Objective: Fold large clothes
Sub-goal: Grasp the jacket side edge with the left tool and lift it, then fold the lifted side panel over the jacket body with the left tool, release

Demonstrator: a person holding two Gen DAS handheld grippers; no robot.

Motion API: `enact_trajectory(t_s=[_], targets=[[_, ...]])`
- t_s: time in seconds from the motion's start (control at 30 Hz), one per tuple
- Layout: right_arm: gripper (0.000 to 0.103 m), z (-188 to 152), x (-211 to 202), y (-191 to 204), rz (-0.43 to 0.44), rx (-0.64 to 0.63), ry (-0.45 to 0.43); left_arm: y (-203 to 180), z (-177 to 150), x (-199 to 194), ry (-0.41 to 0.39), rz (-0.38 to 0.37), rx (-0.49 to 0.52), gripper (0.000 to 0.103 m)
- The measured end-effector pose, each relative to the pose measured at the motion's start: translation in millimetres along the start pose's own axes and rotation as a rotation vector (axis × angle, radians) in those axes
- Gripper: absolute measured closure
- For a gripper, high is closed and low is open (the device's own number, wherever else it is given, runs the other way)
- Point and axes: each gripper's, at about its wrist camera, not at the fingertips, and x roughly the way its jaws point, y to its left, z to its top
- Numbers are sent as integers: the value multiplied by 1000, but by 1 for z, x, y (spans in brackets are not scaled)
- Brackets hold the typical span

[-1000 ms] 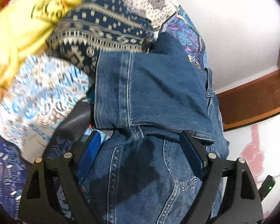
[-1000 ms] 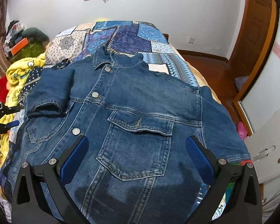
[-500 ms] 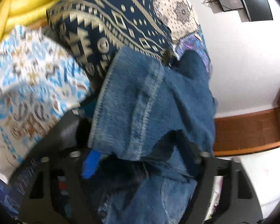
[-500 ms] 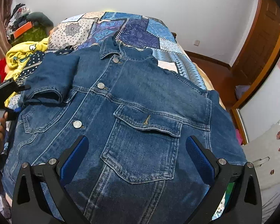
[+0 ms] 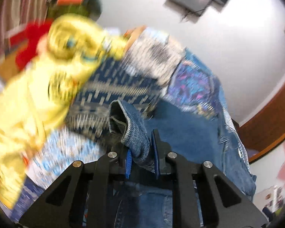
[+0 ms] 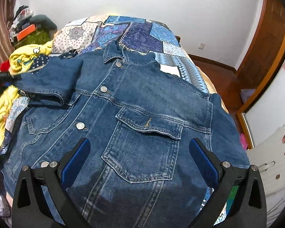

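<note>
1. A denim jacket (image 6: 142, 102) lies front-up and buttoned across a bed covered by a patchwork bedspread (image 6: 142, 32), its collar towards the far wall
2. The left claw (image 5: 142, 159) has just been closing; its blue pads now pinch the cuff (image 5: 134, 133) of the jacket's sleeve, which bunches up between them and stands above the jaws
3. In the right wrist view that sleeve (image 6: 53, 79) lies folded across the jacket's chest at the left, its outer end running to the left claw at the frame's edge
4. The right claw (image 6: 140, 161) hovers over the jacket's lower front with its jaws spread wide, one pad on either side of the chest pocket (image 6: 142, 152), gripping nothing
5. A yellow garment (image 6: 22, 58) is heaped beside the jacket on the left side of the bed, with other patterned cloths next to it
6. The left wrist view is heavily blurred
</note>
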Motion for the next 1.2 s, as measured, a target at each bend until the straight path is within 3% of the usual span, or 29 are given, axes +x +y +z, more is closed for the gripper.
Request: enact_trajectory(t_s=[0.27,0.4,0.53,0.8,1.03,1.2], targets=[[0,-10,-10,-25,12,81,-28,-101,24,-57,-152,-92,213,91],[0,-16,-16,-43,20,127,-41,-163,20,-65,-166,-168,301,93],[0,-23,-22,-65,7,169,-70,-216,12,-63,-169,-236,327,94],[0,-42,-23,-109,-14,272,-50,-304,-46,-31,-27,-330,441,96],[0,-57,-22,-144,-40,351,-29,-353,-125,26,206,-365,516,96],[0,-67,-21,-161,-74,375,-10,-363,-170,56,390,-394,554,96]])
